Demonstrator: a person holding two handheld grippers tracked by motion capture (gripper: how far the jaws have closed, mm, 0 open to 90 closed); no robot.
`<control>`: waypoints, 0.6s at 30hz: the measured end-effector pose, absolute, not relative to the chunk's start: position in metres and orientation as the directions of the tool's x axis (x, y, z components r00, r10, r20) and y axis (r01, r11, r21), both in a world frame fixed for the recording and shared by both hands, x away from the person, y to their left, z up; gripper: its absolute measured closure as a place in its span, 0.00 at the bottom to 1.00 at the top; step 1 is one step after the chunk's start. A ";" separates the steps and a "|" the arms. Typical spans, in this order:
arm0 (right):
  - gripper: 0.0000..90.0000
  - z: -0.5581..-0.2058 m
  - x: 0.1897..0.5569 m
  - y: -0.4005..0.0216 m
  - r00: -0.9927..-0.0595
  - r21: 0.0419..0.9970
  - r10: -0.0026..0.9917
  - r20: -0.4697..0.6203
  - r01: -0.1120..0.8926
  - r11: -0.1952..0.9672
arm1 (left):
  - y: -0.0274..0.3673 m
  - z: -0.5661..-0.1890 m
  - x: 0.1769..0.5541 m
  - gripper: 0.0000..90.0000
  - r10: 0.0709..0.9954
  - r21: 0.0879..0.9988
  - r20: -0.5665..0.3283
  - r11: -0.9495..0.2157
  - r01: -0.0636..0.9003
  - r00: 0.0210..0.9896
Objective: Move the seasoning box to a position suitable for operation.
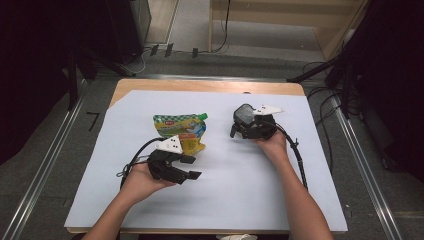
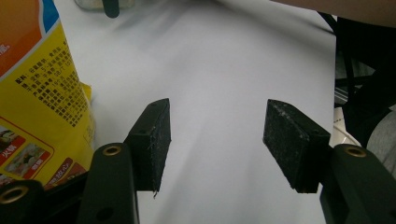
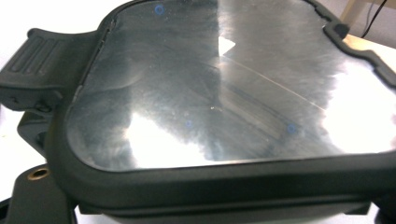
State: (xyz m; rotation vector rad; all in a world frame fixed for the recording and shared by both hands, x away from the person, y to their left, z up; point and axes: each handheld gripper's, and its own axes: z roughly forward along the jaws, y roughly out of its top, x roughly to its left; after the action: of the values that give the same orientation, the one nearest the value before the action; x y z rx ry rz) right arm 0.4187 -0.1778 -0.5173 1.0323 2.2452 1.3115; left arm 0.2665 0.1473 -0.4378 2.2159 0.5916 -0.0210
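Forearms come in from the near edge, one gripper per hand, both low over the white sheet (image 1: 225,200) covering the table (image 1: 200,86).

Left gripper (image 1: 192,167): hand wrapped round the body from below, wrist about level, jaws pointing sideways toward the right hand. Claw roughly mid-open with nothing in it. Its own view shows bare sheet between the pads (image 2: 154,135). My read is it's parked and ready rather than working.

Pouch (image 1: 181,131) lies flat on the sheet just beyond the left gripper, green cap (image 1: 203,116) at the far right corner. In the left gripper view the pouch (image 2: 37,93) sits off to the side of the jaws and outside the gap, not touching the pads. Lying flat leaves mostly thin edges to grab, so my guess is the cap end is the easier hold.

Right gripper (image 1: 245,126): further out and well apart from the pouch, with the hand under the body and the wrist cocked up. A black box (image 1: 244,115) with a glossy clear lid sits right at its front. The box (image 3: 210,93) is so close to that camera that it hides the pads. Its latch tab (image 3: 28,53) is at one corner. The box looks carried, tilted lid-up, but I can't tell whether the claw is actually clamped on it.

Likely plan: box for the pouch, left hand feeding.
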 end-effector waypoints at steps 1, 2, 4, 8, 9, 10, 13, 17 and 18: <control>0.17 -0.517 0.418 -0.178 -0.678 0.853 0.733 0.058 0.414 0.317 | 0.148 -0.438 0.267 0.47 0.407 0.721 -0.209 -0.550 0.421 0.889; 0.17 -0.517 0.418 -0.178 -0.678 0.853 0.733 0.059 0.416 0.316 | 0.148 -0.438 0.267 0.47 0.408 0.721 -0.211 -0.549 0.424 0.888; 0.17 -0.516 0.418 -0.178 -0.677 0.852 0.734 0.059 0.418 0.317 | 0.149 -0.438 0.267 0.47 0.410 0.720 -0.214 -0.548 0.426 0.887; 0.17 -0.515 0.416 -0.178 -0.672 0.851 0.736 0.078 0.429 0.302 | 0.150 -0.438 0.267 0.47 0.415 0.720 -0.215 -0.545 0.430 0.884; 0.17 -0.515 0.415 -0.179 -0.674 0.853 0.734 0.084 0.430 0.296 | 0.150 -0.438 0.268 0.47 0.414 0.720 -0.214 -0.545 0.430 0.885; 0.17 -0.513 0.414 -0.179 -0.675 0.852 0.733 0.083 0.430 0.299 | 0.150 -0.438 0.268 0.47 0.416 0.720 -0.216 -0.543 0.432 0.883; 0.17 -0.506 0.409 -0.180 -0.679 0.848 0.730 0.076 0.429 0.310 | 0.150 -0.438 0.268 0.47 0.416 0.718 -0.219 -0.543 0.435 0.882; 0.17 -0.495 0.399 -0.182 -0.687 0.855 0.723 0.077 0.419 0.307 | 0.149 -0.439 0.268 0.47 0.416 0.717 -0.224 -0.542 0.438 0.881; 0.17 -0.493 0.396 -0.183 -0.689 0.856 0.721 0.074 0.415 0.309 | 0.149 -0.439 0.268 0.47 0.416 0.717 -0.224 -0.542 0.438 0.881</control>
State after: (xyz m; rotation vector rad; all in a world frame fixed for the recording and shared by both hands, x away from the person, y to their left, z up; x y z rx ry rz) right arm 0.3960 -0.1830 -0.4932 1.0214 2.2584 1.3282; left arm 0.2677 0.1491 -0.4389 2.2087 0.6122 -0.0333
